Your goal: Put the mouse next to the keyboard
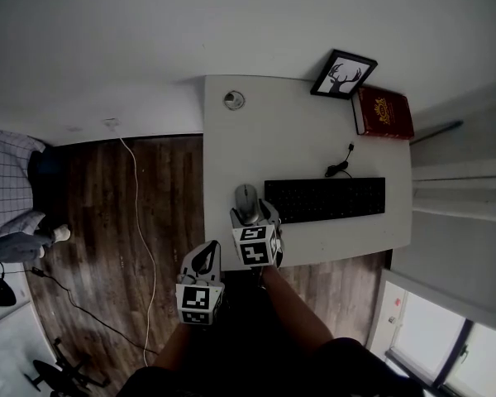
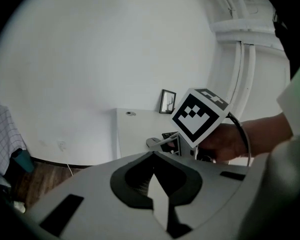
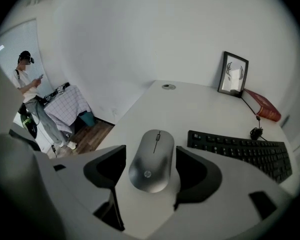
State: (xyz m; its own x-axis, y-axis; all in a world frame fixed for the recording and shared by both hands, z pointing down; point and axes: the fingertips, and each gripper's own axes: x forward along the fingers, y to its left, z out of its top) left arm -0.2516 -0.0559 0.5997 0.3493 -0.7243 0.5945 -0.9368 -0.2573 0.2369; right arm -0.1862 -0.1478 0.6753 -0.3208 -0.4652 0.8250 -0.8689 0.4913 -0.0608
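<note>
Nearest to the person, the left gripper (image 1: 202, 261) hangs in front of the table edge, over the wooden floor (image 1: 99, 222). In the left gripper view its two jaws are pressed together and nothing is between them. A little farther, the right gripper (image 1: 255, 220) points down at the front left part of the white table (image 1: 306, 135). Its jaws stand wide apart, one on each side of the mouse (image 3: 152, 160). There is a clear gap at the left jaw. The right jaw is very close to the mouse, but I see no grip on it.

The grey mouse lies flat on the table, with its narrow end pointing away from the person. It is just beside the left end of the black keyboard (image 1: 325, 198) and does not touch it. The keyboard lies across the table near the front edge.

Behind the keyboard a short black cable (image 1: 341, 165) lies curled on the table. Farther back a small round fitting (image 1: 234, 99) sits in the table top near the left rear corner. At the right rear corner a framed picture (image 1: 343, 74) of a deer stands against the white wall, and a red book (image 1: 383, 112) lies flat just beside it.

On the floor to the left a thin white cord (image 1: 138, 213) runs along the boards. Far off in the right gripper view, a person (image 3: 26, 81) stands near a checked cloth (image 3: 65, 106).
</note>
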